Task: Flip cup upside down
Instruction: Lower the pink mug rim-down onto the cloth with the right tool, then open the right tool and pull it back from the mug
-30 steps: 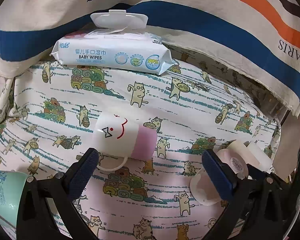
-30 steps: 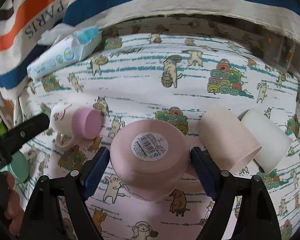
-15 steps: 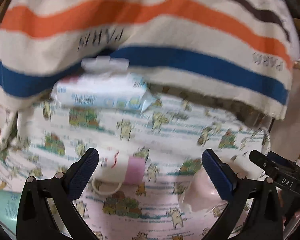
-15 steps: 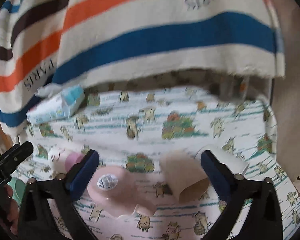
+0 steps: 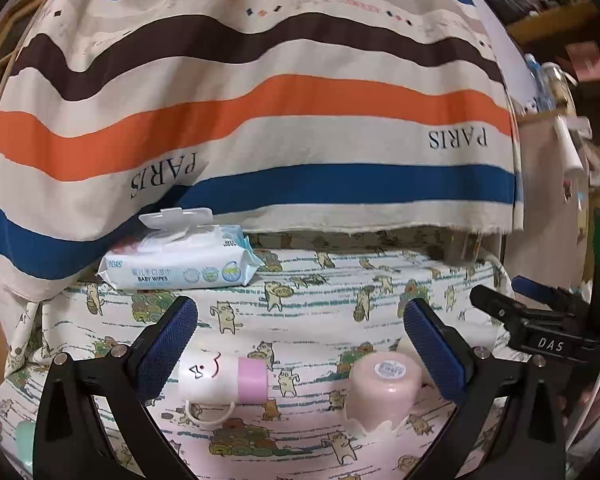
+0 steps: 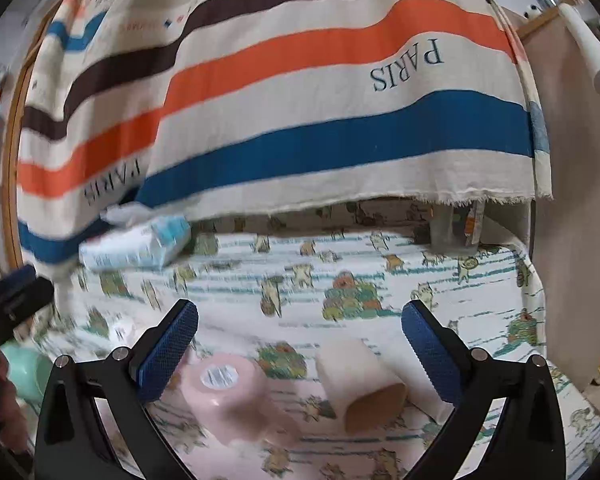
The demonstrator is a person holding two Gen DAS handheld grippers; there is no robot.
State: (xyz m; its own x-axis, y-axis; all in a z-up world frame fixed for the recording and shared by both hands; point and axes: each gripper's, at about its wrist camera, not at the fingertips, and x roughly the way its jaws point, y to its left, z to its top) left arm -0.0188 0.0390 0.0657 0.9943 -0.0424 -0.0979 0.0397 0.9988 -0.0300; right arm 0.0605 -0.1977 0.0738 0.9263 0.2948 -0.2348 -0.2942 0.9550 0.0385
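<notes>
A pink cup [image 5: 382,390] stands upside down on the cat-print cloth, barcode sticker on its base; it also shows in the right wrist view [image 6: 228,396]. A white and pink mug with a face [image 5: 224,378] lies on its side to its left. A beige cup [image 6: 360,384] lies on its side to the right, with a white cup [image 6: 424,392] behind it. My left gripper [image 5: 300,340] is open and empty, raised back from the cups. My right gripper [image 6: 300,340] is open and empty, also raised; it shows at the right of the left wrist view [image 5: 540,320].
A pack of baby wipes [image 5: 176,264] lies at the back left under a hanging striped PARIS cloth [image 5: 260,120]. A mint green cup [image 6: 28,368] sits at the left edge. The cloth-covered table ends at the right [image 6: 536,280].
Both grippers have pulled back and tilted up from the cups. The right gripper, which was around the pink cup, now stands clear of it; the cup stays upside down.
</notes>
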